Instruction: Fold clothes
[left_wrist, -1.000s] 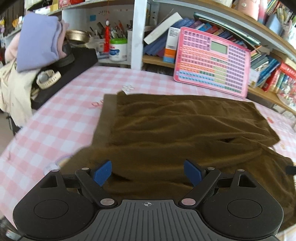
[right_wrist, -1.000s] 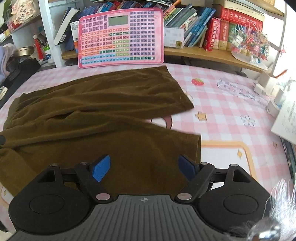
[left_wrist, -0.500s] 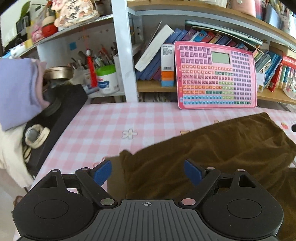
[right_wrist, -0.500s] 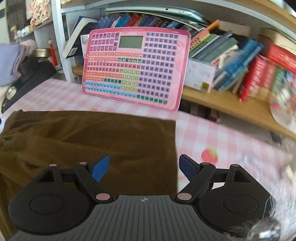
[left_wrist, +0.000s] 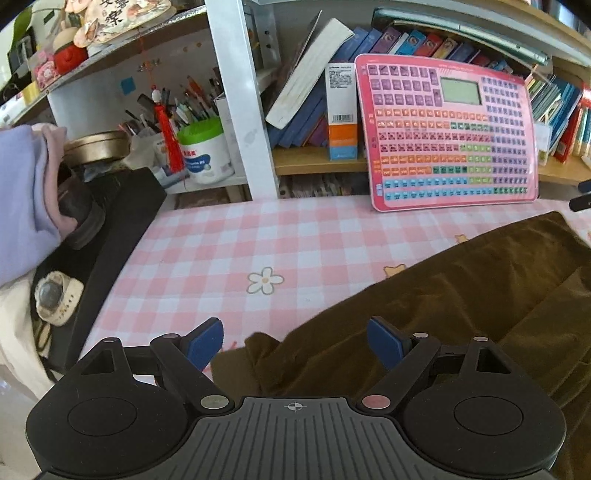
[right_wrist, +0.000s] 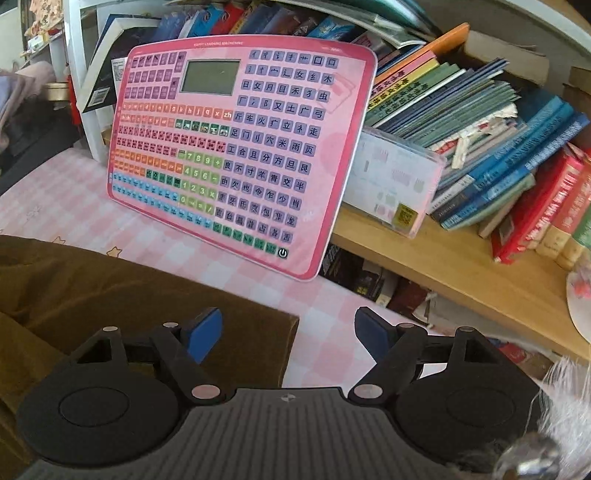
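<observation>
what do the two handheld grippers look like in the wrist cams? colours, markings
The left gripper and right gripper look the same: black plastic body with a ribbed centre deck carrying a small crosshair mark, round discs on either side, black linkage arms with silver and pinkish pivot pins, and blue pads on the jaws. No cables or sleeves visible.

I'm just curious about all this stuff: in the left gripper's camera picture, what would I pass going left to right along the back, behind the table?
Lilac cloth → brass tin → red tassel → white tub with green lid → white shelf post → orange and blue box → pink keyboard toy.
</observation>
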